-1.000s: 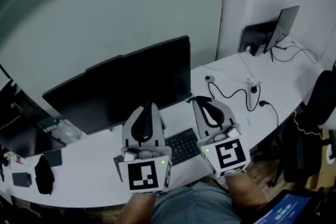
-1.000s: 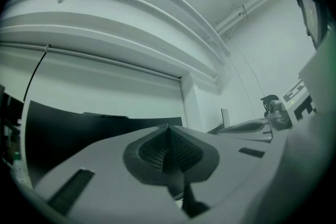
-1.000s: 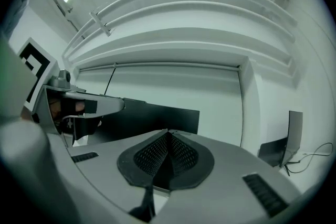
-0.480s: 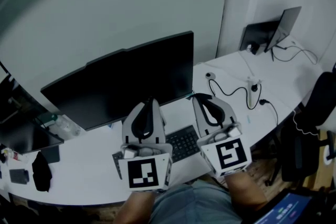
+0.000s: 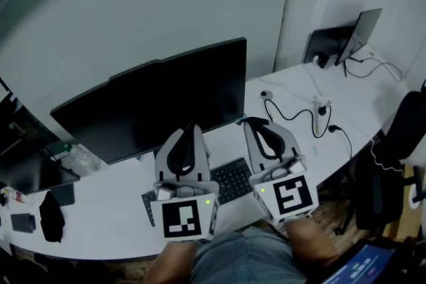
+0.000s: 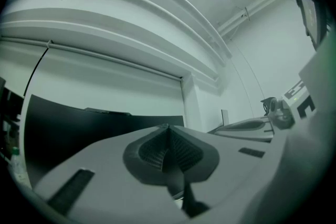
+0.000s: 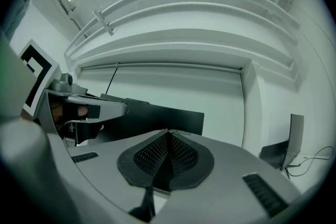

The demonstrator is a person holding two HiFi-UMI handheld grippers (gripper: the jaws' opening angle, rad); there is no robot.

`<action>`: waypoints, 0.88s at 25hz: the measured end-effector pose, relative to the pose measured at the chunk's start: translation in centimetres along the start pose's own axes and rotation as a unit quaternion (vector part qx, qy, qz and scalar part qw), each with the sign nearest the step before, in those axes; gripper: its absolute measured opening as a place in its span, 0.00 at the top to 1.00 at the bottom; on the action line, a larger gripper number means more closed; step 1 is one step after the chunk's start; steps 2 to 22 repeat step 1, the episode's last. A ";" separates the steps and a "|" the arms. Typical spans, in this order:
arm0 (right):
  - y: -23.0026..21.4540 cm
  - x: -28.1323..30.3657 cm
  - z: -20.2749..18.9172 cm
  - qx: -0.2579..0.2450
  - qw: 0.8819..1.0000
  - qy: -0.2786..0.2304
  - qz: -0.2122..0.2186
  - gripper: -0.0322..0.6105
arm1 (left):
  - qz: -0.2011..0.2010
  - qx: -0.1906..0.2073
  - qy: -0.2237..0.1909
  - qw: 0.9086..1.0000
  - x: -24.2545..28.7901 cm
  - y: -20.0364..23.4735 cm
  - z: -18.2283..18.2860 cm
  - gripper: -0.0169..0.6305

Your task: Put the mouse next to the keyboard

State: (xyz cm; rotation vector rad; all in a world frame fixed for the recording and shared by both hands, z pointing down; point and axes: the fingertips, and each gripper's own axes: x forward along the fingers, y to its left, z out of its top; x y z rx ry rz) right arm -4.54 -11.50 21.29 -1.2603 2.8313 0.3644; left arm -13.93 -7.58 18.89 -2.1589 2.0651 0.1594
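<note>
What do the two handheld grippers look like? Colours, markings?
Both match: the left gripper and right gripper have pale grey moulded shells with black loop-shaped insets. Each carries a white cube with a black square marker and a small green light. Fingers are dark, with a meshed texture. No cables visible.

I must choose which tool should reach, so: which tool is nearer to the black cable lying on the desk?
Right. The right tool is just left of the black cable. The left tool is farther left, with the keyboard showing between the two tools.
</note>
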 end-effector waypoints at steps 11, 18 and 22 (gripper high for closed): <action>0.0 0.0 0.0 -0.001 1.000 0.000 0.000 0.93 | 0.000 0.000 0.000 1.000 0.0 0.0 0.0 0.97; 0.0 0.0 0.0 -0.001 1.000 0.000 0.000 0.93 | 0.000 0.000 0.000 1.000 0.0 0.0 0.0 0.97; 0.0 0.0 0.0 -0.001 1.000 0.000 0.000 0.93 | 0.000 0.000 0.000 1.000 0.0 0.0 0.0 0.97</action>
